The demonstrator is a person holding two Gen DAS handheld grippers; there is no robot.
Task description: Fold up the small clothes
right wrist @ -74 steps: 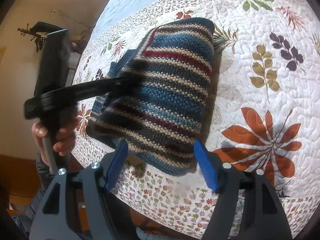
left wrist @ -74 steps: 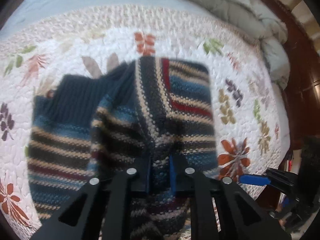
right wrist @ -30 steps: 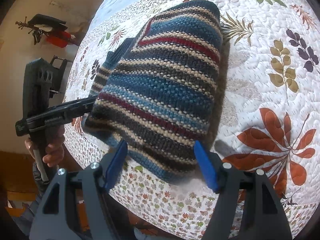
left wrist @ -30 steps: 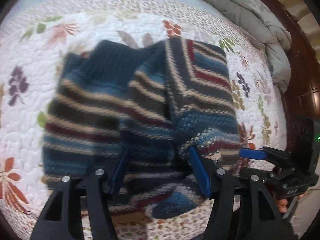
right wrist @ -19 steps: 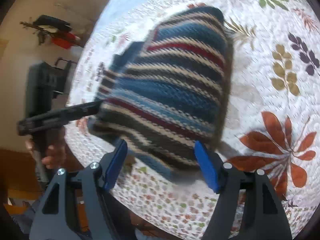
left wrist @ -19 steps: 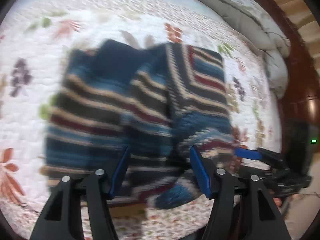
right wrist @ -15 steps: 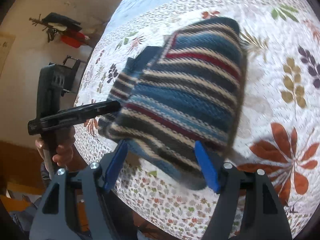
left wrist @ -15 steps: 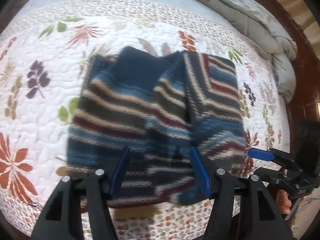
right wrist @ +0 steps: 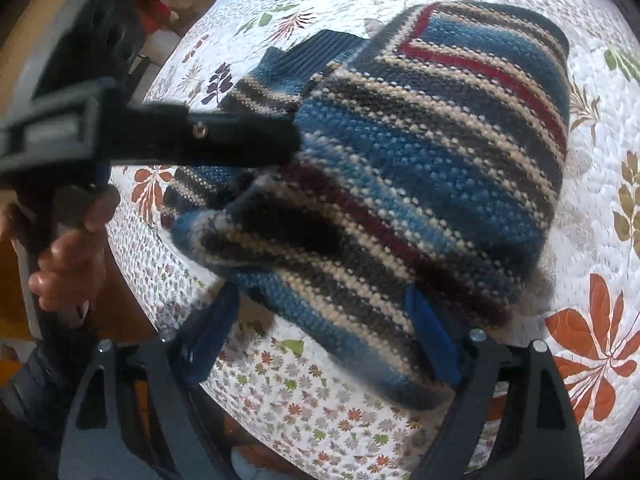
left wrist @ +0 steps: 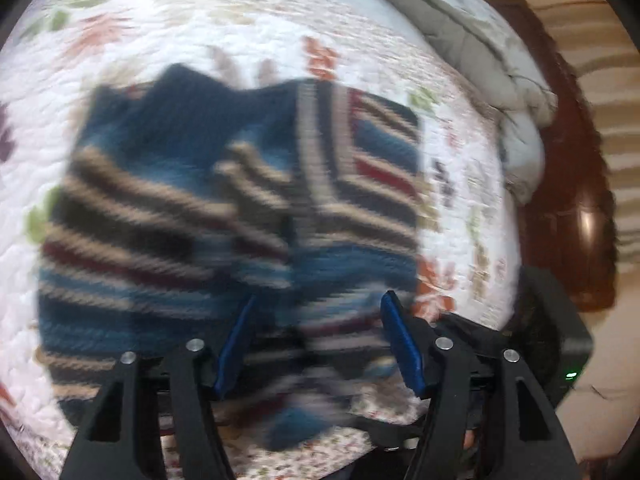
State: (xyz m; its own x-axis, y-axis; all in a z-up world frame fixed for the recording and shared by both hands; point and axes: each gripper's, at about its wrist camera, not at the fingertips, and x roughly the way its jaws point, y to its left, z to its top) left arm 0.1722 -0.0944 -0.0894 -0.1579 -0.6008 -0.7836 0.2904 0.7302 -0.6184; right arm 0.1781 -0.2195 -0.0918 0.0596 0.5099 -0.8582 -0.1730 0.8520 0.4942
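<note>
1. A striped knit sweater lay partly folded on the bed, on a white quilt printed with leaves and flowers; it sat close to the quilt's near edge.
2. The landmark is the sweater. Its navy ribbed collar pointed away from the near edge, and a folded flap with a red stripe lay over its right half.
3. The left tongs stood apart over the sweater's near hem; blur hid whether the pads touched the knit. No clamp was visible.
4. The right tongs were opening, with the sweater's lower corner between the blue pads but not pinched.
5. In the right wrist view, the left tongs' black arm reached in from the sweater's left side, a hand gripping its handle.
6. Beyond the sweater's far right lay a bunched grey-white comforter against a dark wooden headboard.
7. To the sweater's left, past the bed edge, were a tan wall and a wooden floor.
</note>
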